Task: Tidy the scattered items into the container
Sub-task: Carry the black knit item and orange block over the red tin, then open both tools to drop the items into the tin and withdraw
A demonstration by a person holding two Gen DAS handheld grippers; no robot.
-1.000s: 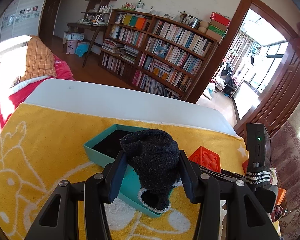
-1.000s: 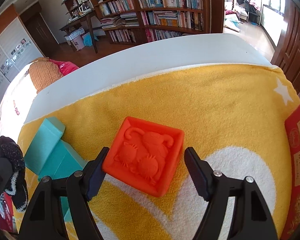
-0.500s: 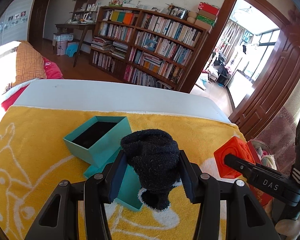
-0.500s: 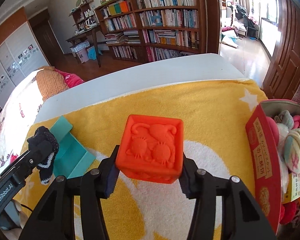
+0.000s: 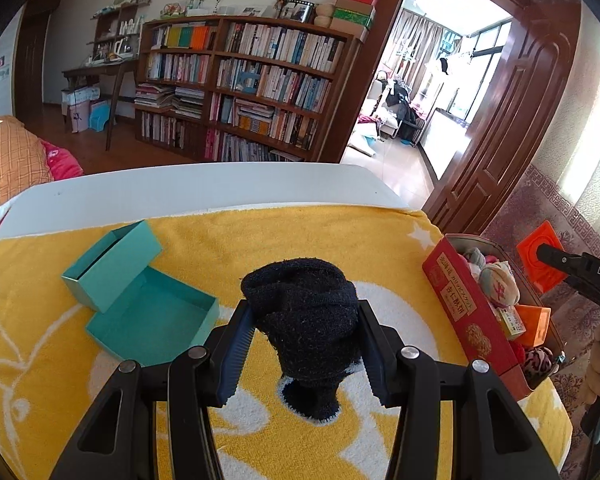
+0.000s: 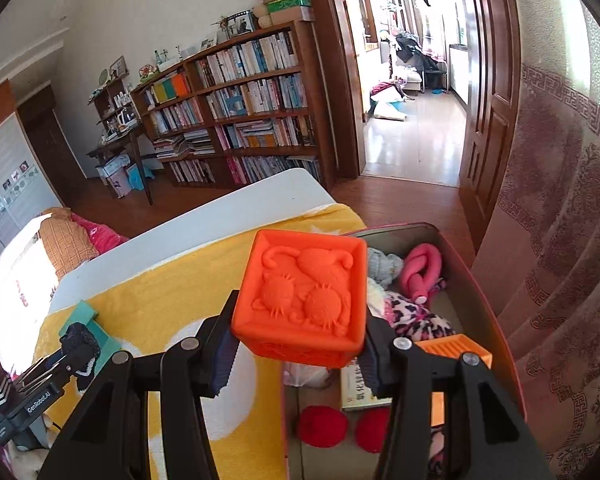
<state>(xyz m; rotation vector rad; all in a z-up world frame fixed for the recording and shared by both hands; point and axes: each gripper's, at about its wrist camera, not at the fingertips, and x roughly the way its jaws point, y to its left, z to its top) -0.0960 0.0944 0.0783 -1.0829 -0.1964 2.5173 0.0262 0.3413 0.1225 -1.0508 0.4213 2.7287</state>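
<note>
Orange block (image 6: 300, 300), pinched by right gripper (image 6: 298, 350), is hanging over red container (image 6: 492, 304); right's nearer. Left gripper (image 5: 304, 354) is clamping black sock (image 5: 306, 320) above yellow towel (image 5: 260, 236), container off to its right.

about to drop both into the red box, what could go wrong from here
1. The red box is already crowded with socks, so the orange block held over it by the right hand-held gripper may bounce out.
2. The black sock dangles below the left hand-held gripper and could snag the box wall.
</note>
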